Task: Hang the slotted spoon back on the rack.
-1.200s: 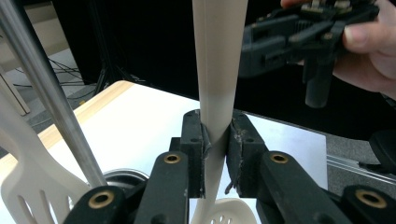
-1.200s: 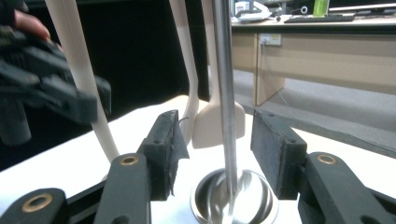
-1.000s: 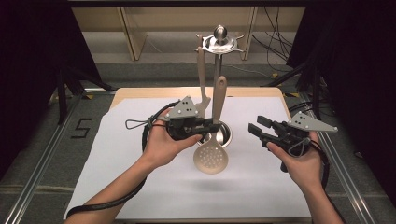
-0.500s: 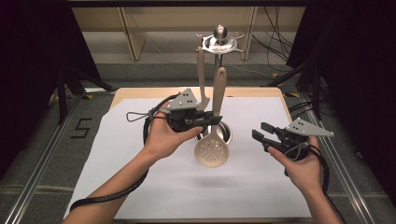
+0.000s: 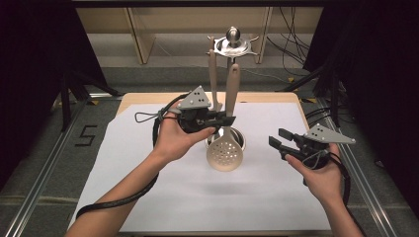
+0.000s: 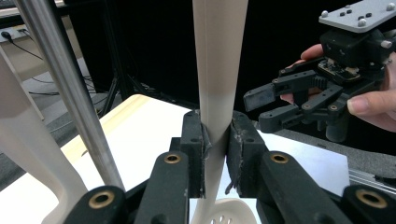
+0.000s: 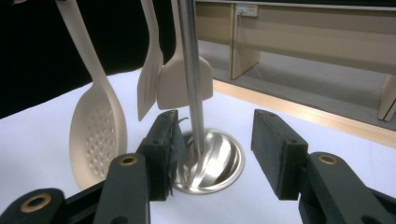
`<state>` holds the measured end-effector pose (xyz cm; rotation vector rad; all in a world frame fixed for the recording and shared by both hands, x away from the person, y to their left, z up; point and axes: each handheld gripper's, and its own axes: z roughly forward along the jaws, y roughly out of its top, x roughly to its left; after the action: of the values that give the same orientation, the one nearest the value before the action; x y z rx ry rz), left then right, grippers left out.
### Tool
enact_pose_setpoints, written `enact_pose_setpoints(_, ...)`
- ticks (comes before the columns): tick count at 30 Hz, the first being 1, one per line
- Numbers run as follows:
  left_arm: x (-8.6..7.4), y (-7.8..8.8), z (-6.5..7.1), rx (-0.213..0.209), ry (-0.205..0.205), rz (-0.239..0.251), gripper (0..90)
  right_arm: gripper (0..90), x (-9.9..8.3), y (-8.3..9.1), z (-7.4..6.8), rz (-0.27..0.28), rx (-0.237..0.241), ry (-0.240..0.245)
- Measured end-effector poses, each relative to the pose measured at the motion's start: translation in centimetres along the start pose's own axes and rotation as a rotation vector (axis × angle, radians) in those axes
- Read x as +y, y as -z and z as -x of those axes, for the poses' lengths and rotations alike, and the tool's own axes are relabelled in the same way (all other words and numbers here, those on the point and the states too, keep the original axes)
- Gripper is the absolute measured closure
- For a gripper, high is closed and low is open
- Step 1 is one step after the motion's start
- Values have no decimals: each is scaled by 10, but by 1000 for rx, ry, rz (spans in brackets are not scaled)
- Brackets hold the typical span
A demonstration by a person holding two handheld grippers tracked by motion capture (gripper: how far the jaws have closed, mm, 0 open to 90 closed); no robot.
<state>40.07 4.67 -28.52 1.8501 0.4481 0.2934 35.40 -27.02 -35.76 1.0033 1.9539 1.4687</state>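
Beige skimmer (image 5: 225, 148) handle pinched by left gripper (image 5: 225, 120) fingers; right gripper (image 5: 276, 141) fingers spread.

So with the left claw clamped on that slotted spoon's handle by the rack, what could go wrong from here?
The left claw pinches only the narrow neck of the slotted spoon, so the heavy head could swing or twist in the pads. The spoon also hangs close to the rack's steel pole and the other hanging utensils, so it might knock them and rock the rack.
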Motion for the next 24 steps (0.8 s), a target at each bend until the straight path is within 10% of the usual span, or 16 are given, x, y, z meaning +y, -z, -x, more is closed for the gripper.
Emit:
enact_pose_setpoints(7, 5, -4, -6, -3, -3, -4, 777, 523, 2, 1, -1, -13, 25, -17)
enact_pose_setpoints(9, 7, -5, -14, -11, -89, -6, 777, 523, 2, 1, -1, -15, 27, -23)
enact_pose_setpoints(24, 3, -9, -25, -10, -72, -19, 776, 522, 2, 1, -1, -21, 19, -26)
